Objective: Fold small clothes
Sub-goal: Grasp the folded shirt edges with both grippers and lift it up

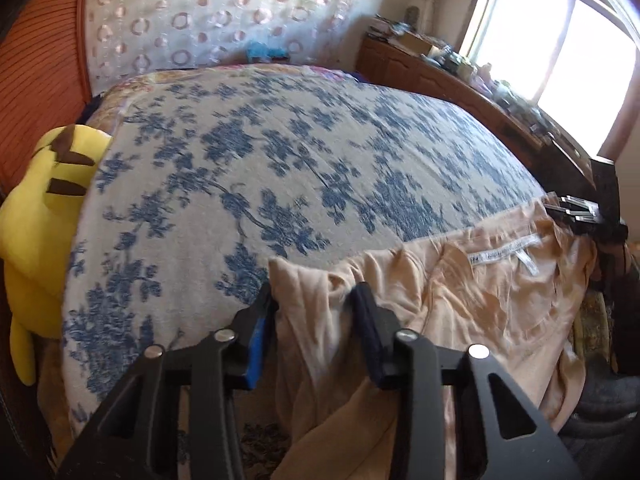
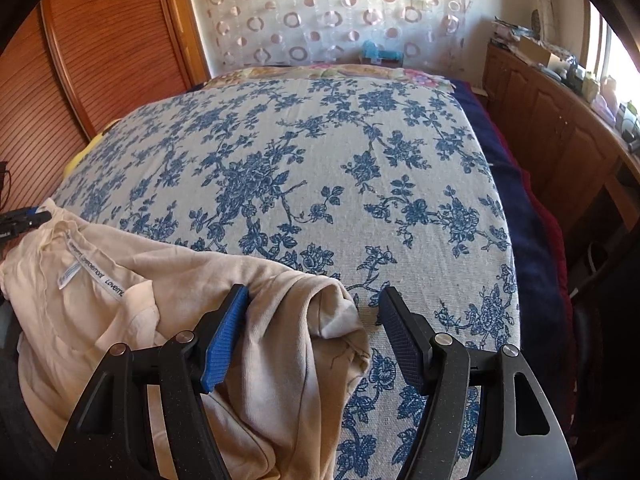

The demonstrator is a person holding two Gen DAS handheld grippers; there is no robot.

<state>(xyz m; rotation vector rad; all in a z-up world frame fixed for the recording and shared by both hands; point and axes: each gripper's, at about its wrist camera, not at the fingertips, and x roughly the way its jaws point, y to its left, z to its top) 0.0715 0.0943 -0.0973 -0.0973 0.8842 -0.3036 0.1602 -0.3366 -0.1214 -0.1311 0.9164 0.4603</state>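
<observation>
Your left gripper (image 1: 314, 300) pinches the beige shirt's (image 1: 480, 292) shoulder; your right gripper (image 2: 314, 304), jaws spread, straddles its sleeve at 6 o'clock.

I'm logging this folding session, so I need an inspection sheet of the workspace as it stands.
Surface: bed with blue floral cover, mostly bare.
Job's things: one cream shirt, inside-out with labels showing, draped over the near edge, rumpled.
Clutter: yellow plush toy at the bed's side.
Grippers: left gripper jaws around a shirt sleeve, gap remaining, grip uncertain; right gripper open, the other sleeve between its fingers.
Cables: nothing seen.
Surroundings: wooden wardrobe door, circle-pattern curtain, wooden cabinet with items on top, bright window.
</observation>
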